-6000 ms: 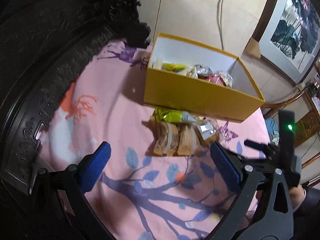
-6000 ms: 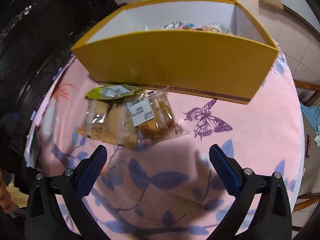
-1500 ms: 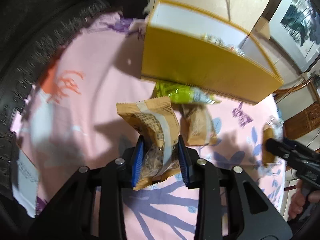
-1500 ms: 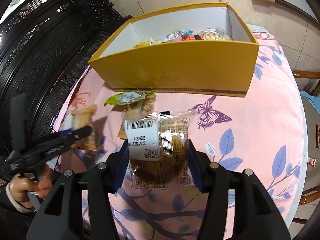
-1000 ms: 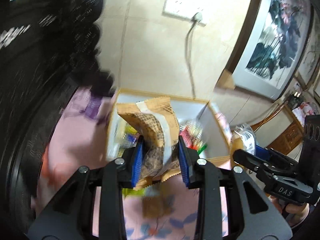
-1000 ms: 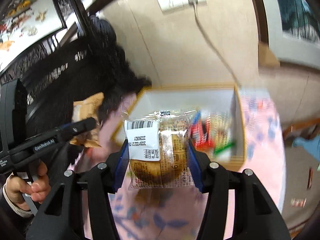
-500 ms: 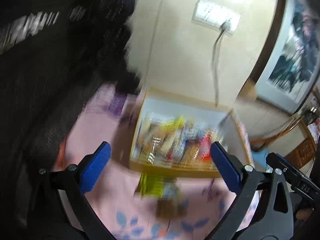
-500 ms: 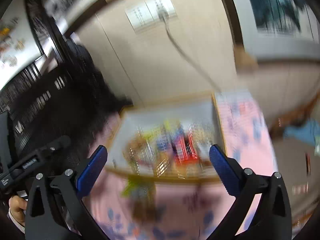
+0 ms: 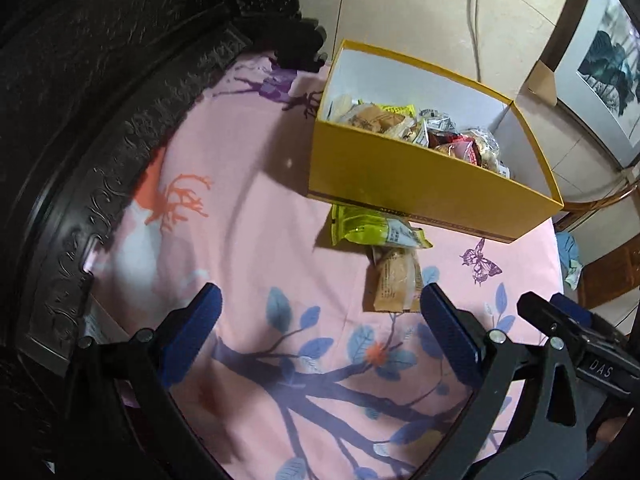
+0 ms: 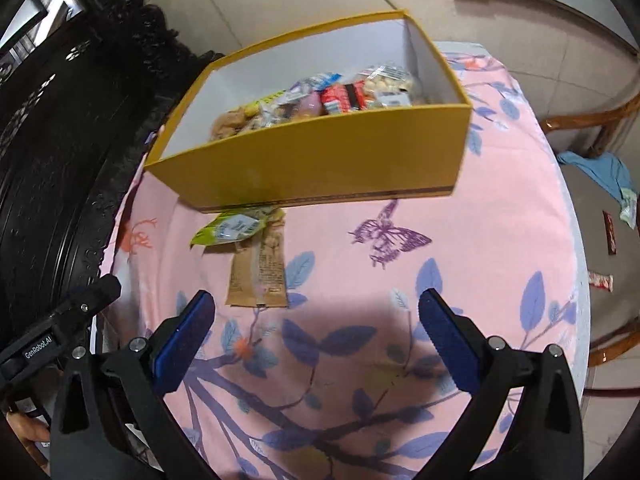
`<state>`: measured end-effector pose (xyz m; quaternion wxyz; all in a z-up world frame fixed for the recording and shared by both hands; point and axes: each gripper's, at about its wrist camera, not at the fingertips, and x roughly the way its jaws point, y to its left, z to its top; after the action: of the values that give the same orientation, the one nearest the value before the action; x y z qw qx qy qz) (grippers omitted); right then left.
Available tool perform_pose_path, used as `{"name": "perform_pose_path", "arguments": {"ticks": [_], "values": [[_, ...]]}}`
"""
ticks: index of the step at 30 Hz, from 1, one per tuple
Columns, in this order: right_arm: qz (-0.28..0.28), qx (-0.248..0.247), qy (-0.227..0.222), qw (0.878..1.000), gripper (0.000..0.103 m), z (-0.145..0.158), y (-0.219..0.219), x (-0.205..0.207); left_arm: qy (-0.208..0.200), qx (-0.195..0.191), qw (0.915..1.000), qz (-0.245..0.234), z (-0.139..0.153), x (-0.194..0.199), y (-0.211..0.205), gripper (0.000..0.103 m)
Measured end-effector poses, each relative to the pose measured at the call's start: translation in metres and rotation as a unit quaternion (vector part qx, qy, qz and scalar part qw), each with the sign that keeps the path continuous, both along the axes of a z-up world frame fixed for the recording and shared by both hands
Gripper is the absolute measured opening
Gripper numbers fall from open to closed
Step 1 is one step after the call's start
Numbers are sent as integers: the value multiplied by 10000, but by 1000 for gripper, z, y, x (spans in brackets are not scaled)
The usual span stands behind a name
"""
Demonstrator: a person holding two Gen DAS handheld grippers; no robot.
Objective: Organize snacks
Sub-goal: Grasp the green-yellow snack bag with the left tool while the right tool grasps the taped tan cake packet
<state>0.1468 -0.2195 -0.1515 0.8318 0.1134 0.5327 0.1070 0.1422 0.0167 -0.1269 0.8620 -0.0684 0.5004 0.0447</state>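
Above a pink floral tablecloth point(image 9: 248, 208), the left gripper point(image 9: 320, 312) and right gripper point(image 10: 316, 312) both gape wide and empty, jaws just opened, while a green snack packet point(image 9: 372, 230) and brown snack packet point(image 9: 394, 280) lie touching before the snack-filled yellow box point(image 10: 320, 160).

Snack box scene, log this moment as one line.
left tongs: open, empty | right tongs: open, empty | yellow box: snacks inside | cloth: green packet, brown packet

My left gripper point(image 9: 320, 320) and right gripper point(image 10: 316, 320) stand wide and empty now; both wrapped cakes lie in the yellow cardboard box point(image 9: 420, 192) at twelve o'clock.
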Motion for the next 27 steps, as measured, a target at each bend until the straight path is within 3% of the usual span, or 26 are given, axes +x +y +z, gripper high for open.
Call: {"name": "perform_pose_path", "arguments": {"ticks": [13,24,27], "values": [[577,-273,-97,9979,102,-36,72,38,55,-123,9991,393,-4,-11,38,101],[722,-683,440,9941,101,-87,110,68,147,-296,9958,853,-17,-18,71,101],[840,-722,546,9923,82,-94,113,69,203,-310,9954,888,-20,-17,74,101]]}}
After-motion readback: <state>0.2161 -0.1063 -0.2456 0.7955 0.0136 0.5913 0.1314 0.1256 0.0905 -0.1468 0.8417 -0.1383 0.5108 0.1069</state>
